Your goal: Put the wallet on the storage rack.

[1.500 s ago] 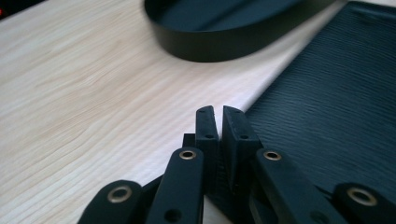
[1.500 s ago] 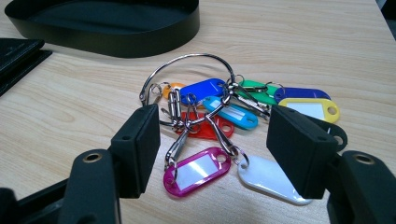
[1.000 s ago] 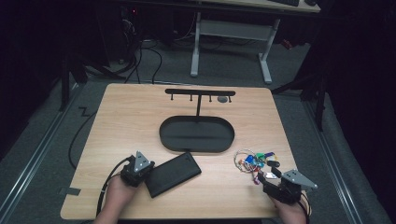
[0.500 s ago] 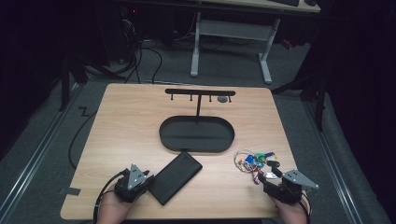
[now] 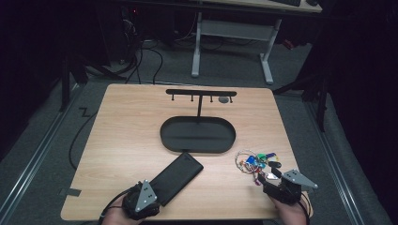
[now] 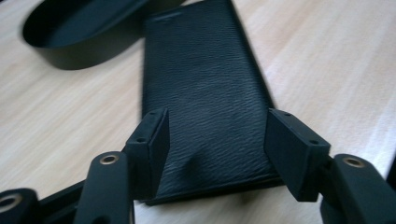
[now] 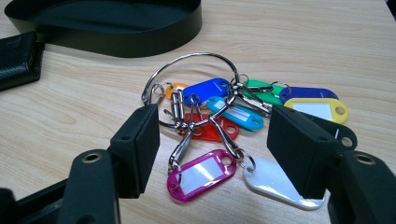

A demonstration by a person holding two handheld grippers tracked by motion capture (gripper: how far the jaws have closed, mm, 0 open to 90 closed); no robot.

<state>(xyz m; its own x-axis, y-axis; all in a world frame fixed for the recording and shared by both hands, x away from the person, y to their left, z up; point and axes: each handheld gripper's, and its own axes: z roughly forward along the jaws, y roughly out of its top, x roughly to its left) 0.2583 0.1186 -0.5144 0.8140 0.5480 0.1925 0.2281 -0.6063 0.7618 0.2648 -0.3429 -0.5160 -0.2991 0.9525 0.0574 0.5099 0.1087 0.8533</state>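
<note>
The wooden table [image 5: 122, 140] sits in a dark room. Nearest, the left gripper [image 6: 215, 140], its jaws just opened, straddles the near end of a black wallet [image 6: 205, 84] without pinching it: light, flexible, grained leather, best gripped across its narrow edges. The right gripper [image 7: 212, 149] stands spread over a key ring [image 7: 219, 112]. Beyond lies the black tray [image 5: 197, 147].

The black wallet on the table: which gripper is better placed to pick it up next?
Left. The left gripper has its jaws open on either side of the black wallet. The right gripper sits across the table at the key bunch.

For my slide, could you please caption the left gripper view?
Open left gripper astride the black wallet lying beside the tray.
</note>
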